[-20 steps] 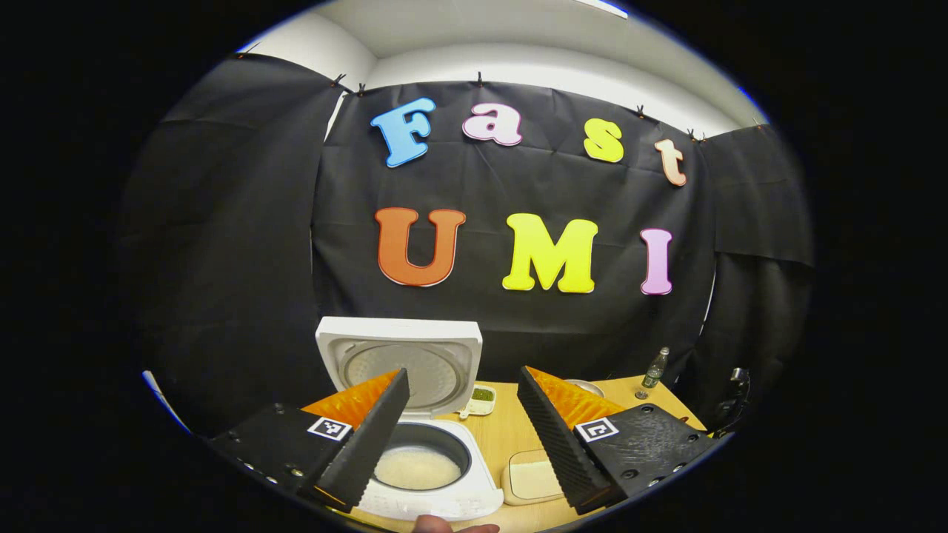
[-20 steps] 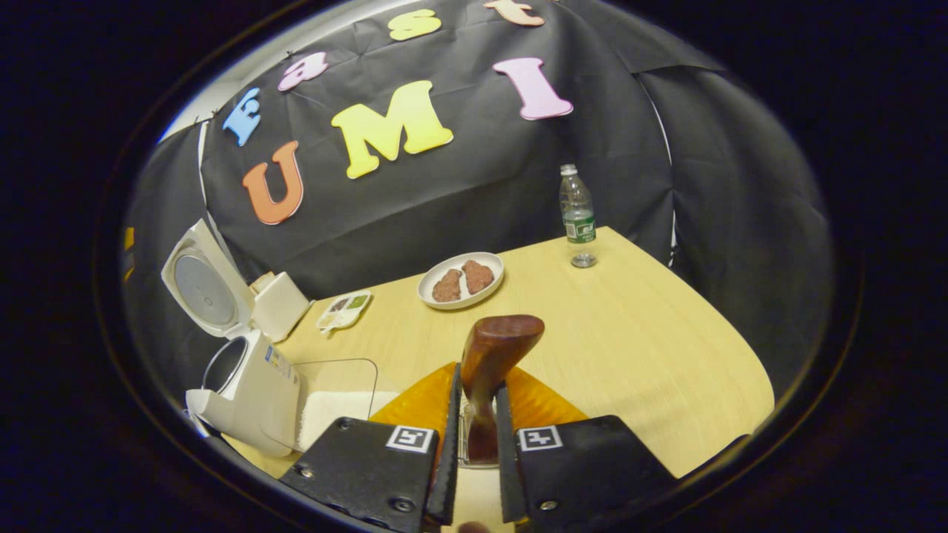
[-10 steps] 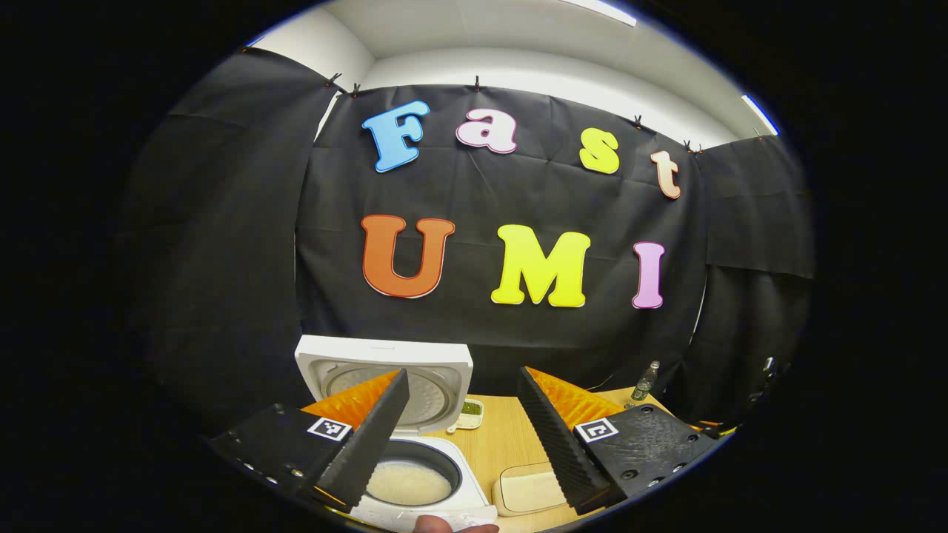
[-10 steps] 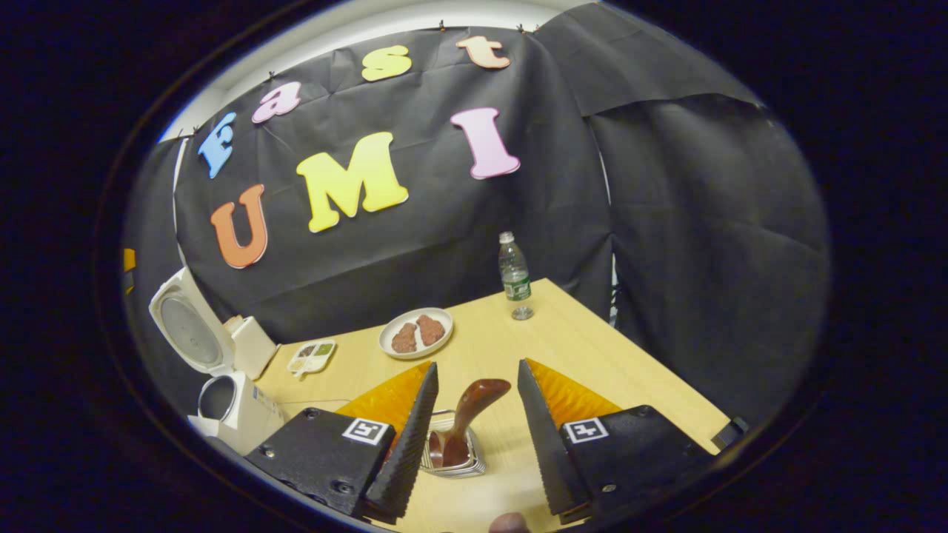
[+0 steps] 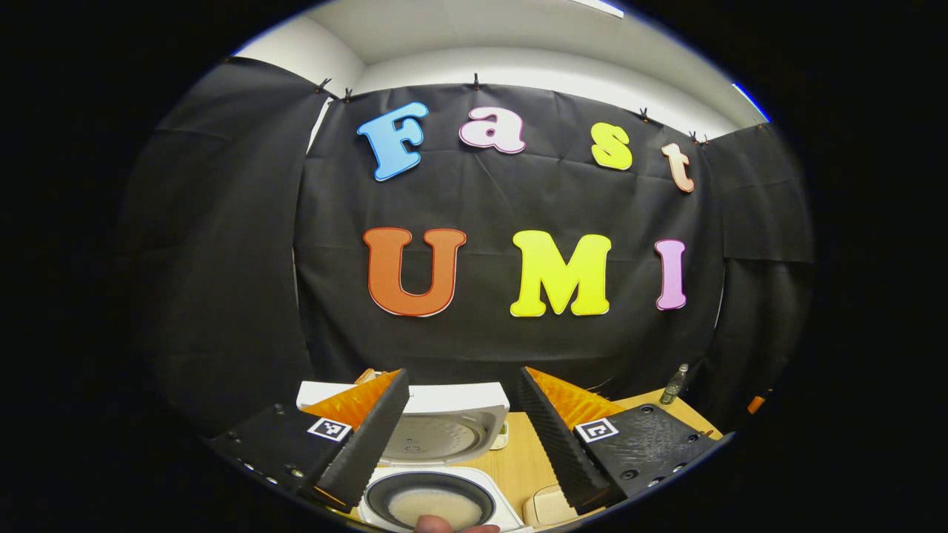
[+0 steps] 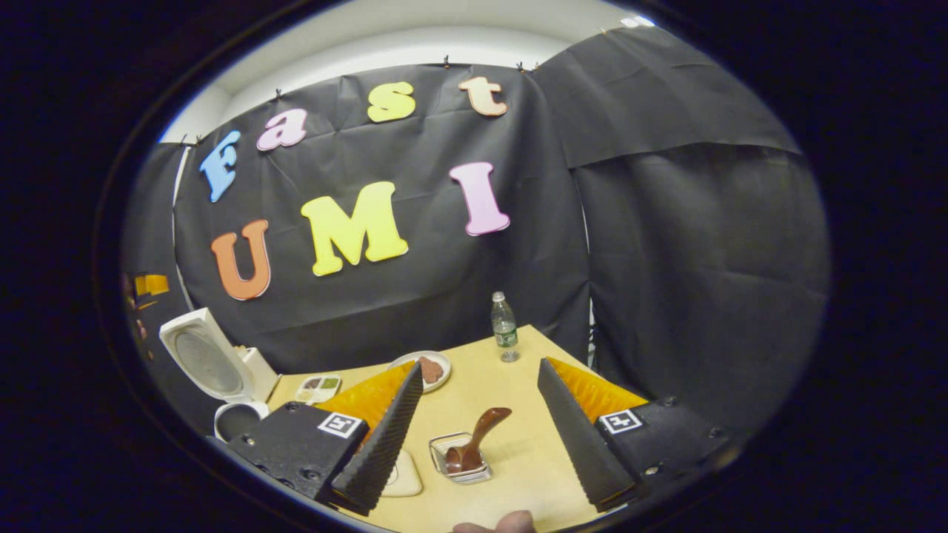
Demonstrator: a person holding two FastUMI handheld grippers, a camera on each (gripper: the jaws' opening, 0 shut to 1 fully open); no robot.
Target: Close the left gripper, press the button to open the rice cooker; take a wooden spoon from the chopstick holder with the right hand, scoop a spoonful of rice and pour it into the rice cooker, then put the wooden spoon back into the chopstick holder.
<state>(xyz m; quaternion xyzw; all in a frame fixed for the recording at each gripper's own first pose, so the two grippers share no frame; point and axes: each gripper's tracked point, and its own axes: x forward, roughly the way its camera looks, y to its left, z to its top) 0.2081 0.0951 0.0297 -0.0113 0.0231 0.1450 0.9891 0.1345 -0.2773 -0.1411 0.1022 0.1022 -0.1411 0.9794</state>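
Both views face wall from above table; share rice cooker.

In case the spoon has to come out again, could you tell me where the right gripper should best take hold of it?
Probably the upper handle of the wooden spoon, which leans up and right out of the chopstick holder. That end stands free above the rim, while the lower end sits inside. The right gripper, open, could descend from above, fingers either side.
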